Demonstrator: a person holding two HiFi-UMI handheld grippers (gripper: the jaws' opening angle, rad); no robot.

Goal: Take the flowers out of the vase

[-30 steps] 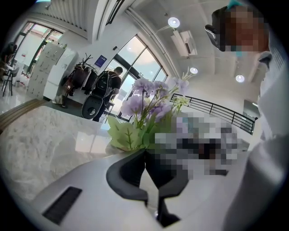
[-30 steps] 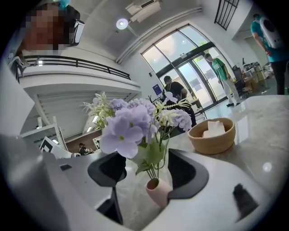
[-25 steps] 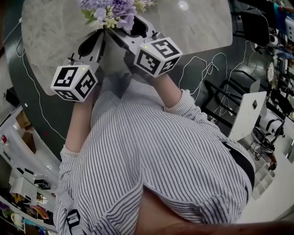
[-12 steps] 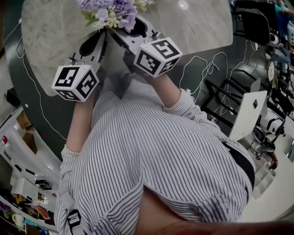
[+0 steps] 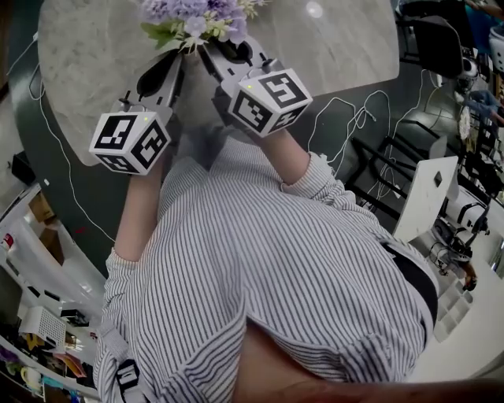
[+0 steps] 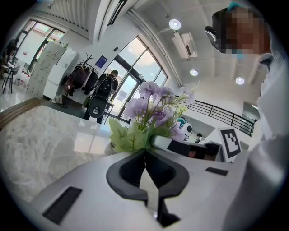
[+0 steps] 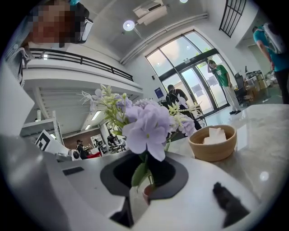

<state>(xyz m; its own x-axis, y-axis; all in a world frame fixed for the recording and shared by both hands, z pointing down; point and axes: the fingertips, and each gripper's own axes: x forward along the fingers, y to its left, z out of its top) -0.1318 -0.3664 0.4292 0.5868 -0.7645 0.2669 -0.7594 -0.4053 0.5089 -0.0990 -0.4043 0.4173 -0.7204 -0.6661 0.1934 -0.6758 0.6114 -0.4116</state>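
A bunch of purple and white artificial flowers (image 5: 197, 16) with green leaves stands at the near edge of the marble table (image 5: 94, 63). The vase is hidden in every view. My right gripper (image 5: 211, 49) comes in from the right. Its jaws have just been closing and are now shut on the green stems (image 7: 145, 173) under a big purple bloom (image 7: 144, 126). My left gripper (image 5: 175, 55) sits just left of the bunch. Its pads meet at the tip (image 6: 144, 152), right in front of the leaves (image 6: 128, 137), and I see nothing between them.
A wooden bowl (image 7: 213, 142) holding something white stands on the table beyond the flowers. Cables (image 5: 346, 118) trail over the dark floor to the right, near a white panel (image 5: 425, 197) and chairs. The person's striped shirt fills the lower head view.
The right gripper's jaws have narrowed from wide open to a grip round the flower stems. The bunch has shifted slightly to the right. The left gripper has stayed put.
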